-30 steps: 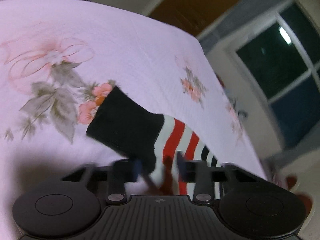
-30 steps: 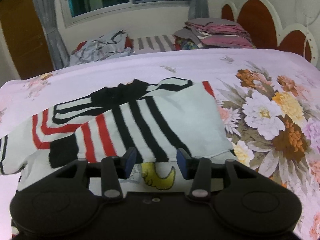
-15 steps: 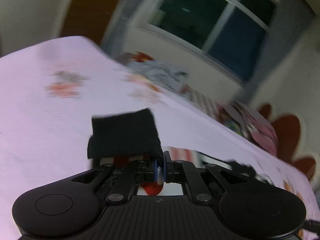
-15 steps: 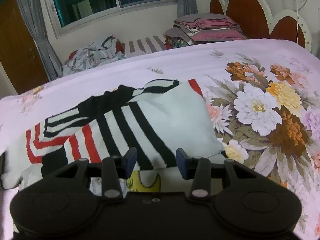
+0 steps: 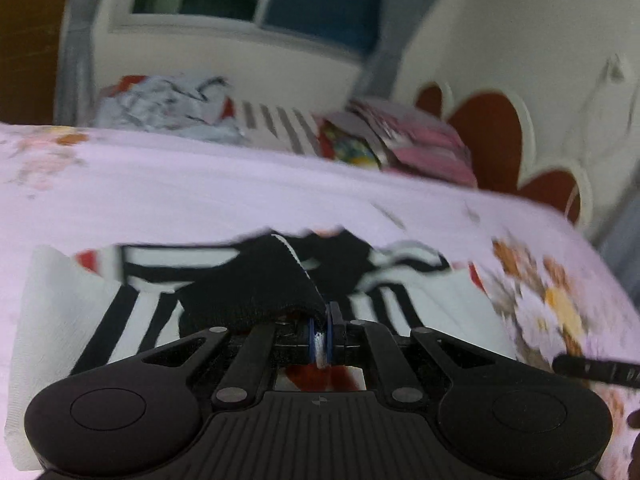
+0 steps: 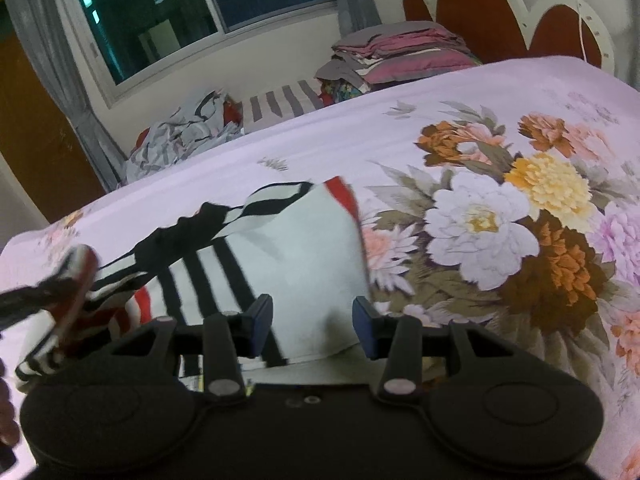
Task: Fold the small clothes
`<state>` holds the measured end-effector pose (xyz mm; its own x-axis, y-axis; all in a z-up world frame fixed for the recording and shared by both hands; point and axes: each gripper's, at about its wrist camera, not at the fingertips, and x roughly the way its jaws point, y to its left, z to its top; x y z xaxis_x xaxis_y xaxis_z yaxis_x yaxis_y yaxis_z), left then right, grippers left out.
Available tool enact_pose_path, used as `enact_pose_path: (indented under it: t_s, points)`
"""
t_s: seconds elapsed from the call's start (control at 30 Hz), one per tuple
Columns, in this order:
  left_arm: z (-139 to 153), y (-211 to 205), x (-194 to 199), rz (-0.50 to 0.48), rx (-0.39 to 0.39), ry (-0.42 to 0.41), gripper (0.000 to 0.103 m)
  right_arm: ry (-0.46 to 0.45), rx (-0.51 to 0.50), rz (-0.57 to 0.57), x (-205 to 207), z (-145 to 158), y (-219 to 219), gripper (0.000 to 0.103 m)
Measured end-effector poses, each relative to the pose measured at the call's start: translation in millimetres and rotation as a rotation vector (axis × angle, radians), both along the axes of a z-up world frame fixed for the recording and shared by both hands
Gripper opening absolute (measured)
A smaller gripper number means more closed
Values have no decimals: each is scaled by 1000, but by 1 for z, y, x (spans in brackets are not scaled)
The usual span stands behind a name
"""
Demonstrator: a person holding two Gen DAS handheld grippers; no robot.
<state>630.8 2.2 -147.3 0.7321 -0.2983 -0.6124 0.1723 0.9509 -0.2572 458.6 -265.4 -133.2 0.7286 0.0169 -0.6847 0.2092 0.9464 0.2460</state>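
Swung across over striped garment (image 5: 400,304): sleeve cuff (image 5: 256,292) clamped in left gripper (image 5: 323,334). Right gripper (image 6: 312,322) parted, empty. Lay cuff flat, square.

Floral bedsheet (image 6: 500,128), window (image 6: 208,4), folded bedding (image 6: 400,52).

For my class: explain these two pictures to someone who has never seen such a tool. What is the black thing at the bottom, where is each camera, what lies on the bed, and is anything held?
No robot here: a person holds a two-fingered gripper in each hand, with a camera on each looking along the fingers. One picture comes from the left gripper, whose jaws are shut on the black-cuffed sleeve of a striped top lying on the flowered bedsheet. The other comes from the right gripper: its jaws stand open above the top, holding nothing. Folded bedding lies behind.
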Motion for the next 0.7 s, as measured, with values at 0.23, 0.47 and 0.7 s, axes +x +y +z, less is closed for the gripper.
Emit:
enact_pose_path:
  t_s: [0.23,0.47,0.7]
  points:
    - [-28,-59,-3,-105,58,83,5,21,28,-7,-6,-7,-26,46]
    - [-33,-71,-24,-261,-121,53,73,18,58,-10,-5,-8,-35,57]
    - [-4,33,-67,-50,-168,-69,73,17,83,93,24,-12,-1,57]
